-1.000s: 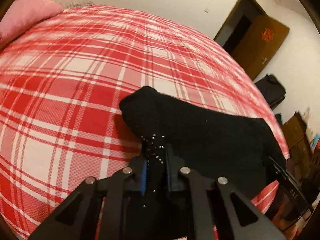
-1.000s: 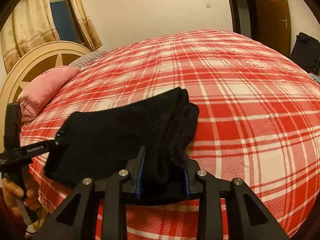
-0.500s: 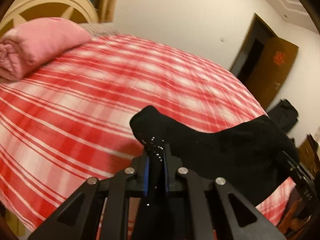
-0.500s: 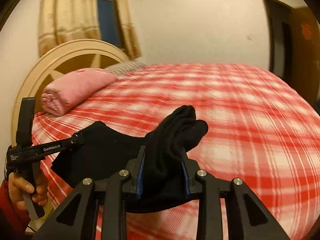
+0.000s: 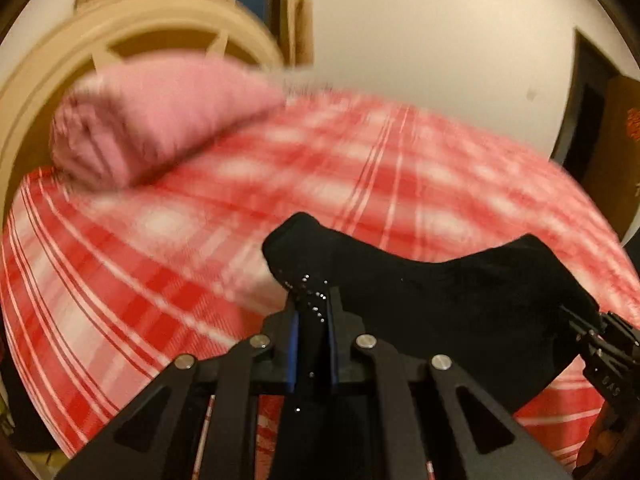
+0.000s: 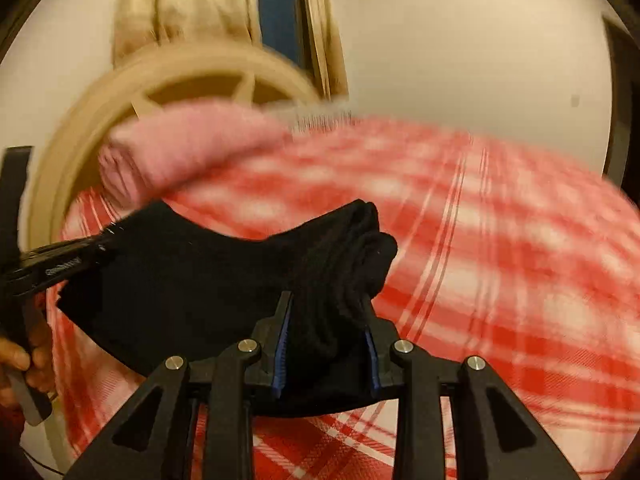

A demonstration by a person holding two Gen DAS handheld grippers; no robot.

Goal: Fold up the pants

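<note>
Black pants (image 5: 452,304) stretched between both sets of jaws, above the plaid bed (image 5: 120,280), likely for a flat fold. Left gripper (image 5: 312,300) pinching one corner thinly; right gripper (image 6: 326,312) clamped on bunched layers.

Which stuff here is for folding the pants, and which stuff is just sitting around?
For the job:
black pants, held up over the bed
left gripper, shut on one end
right gripper, shut on the bunched end
red plaid bedspread

Just sitting around:
pink pillow
cream headboard
curtains
brown door
</note>
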